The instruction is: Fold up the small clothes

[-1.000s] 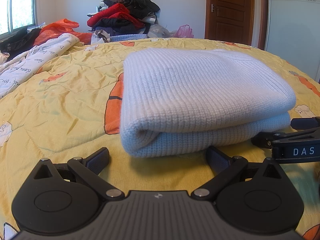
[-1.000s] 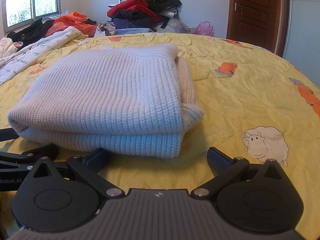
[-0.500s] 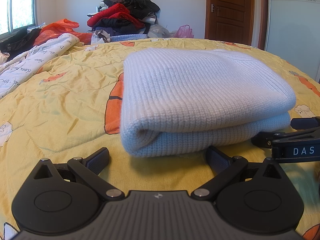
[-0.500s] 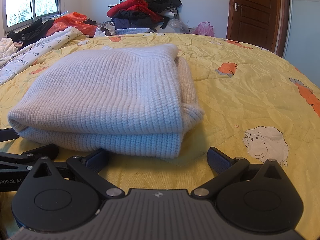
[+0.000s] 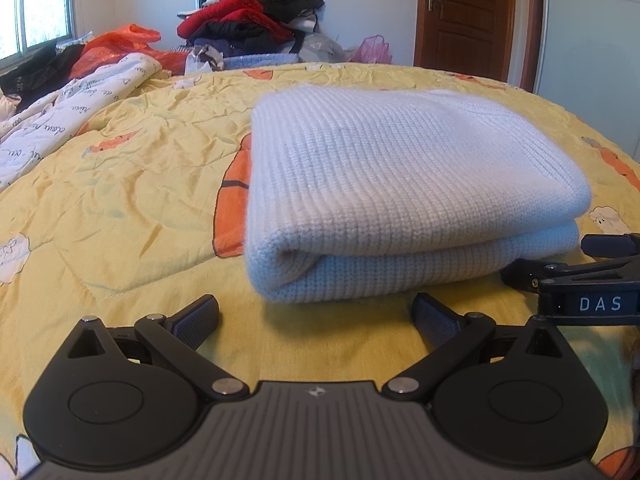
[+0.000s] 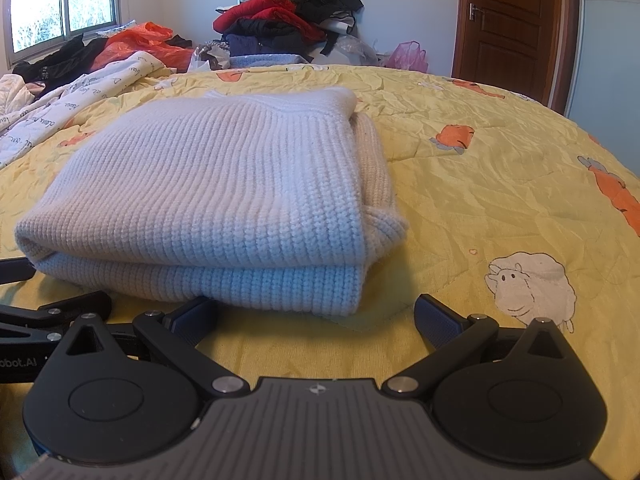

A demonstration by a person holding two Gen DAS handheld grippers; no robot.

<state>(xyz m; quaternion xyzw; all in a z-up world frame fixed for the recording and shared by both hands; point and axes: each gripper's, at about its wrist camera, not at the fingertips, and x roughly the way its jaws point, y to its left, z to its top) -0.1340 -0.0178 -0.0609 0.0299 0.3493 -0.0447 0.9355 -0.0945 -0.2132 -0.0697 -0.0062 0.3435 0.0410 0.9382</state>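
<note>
Lying low side by side, both grippers face folded sweater, jaws spread.

left gripper: jaws spread wide, empty | right gripper: jaws spread wide, empty

Bright daylight enters from the window, shadows soft, fisheye edges bent, the far room perhaps slightly blurred.

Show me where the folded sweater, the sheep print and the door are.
folded sweater (image 6: 208,184), right wrist view, middle of its top layer.
sheep print (image 6: 530,286), right wrist view, the sheep's woolly body on the yellow quilt.
door (image 5: 464,16), left wrist view, its upper wooden panel.
</note>
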